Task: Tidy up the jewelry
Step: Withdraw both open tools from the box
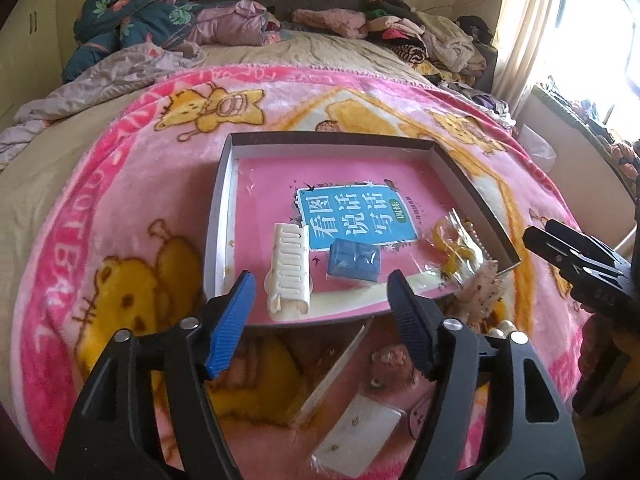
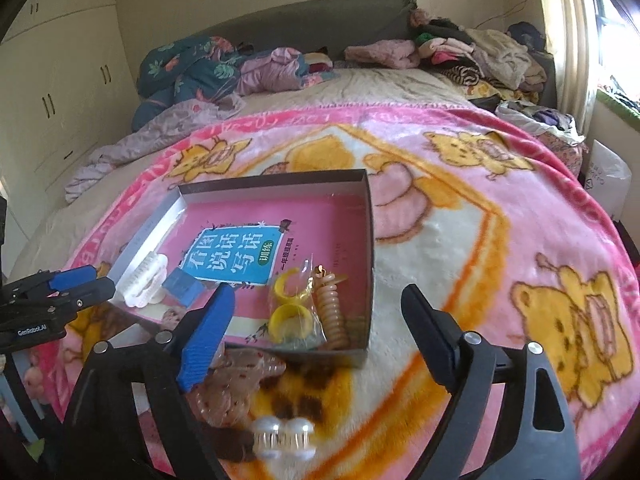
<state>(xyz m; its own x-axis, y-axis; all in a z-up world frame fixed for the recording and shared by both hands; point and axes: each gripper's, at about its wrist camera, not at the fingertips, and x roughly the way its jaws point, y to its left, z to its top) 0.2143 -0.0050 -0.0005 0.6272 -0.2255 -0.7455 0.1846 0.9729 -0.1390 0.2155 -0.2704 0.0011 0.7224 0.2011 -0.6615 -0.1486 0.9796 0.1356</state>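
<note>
I judge the sorting about half done. Inside the shallow box (image 1: 472, 184), on the pink book, lie a white hair claw (image 1: 289, 270), a small blue packet (image 1: 354, 260), and a clear bag of yellow rings (image 2: 289, 308) beside a coiled hair tie (image 2: 334, 316). Outside it, on the blanket (image 2: 460, 232), I see a speckled brown clip (image 2: 232, 384), a pearl clip (image 2: 282, 436) and a white card (image 1: 356, 436) waiting. My left gripper (image 1: 320, 296) hangs open and empty over the box's near edge; my right gripper (image 2: 320, 312) gapes wide, holding nothing
</note>
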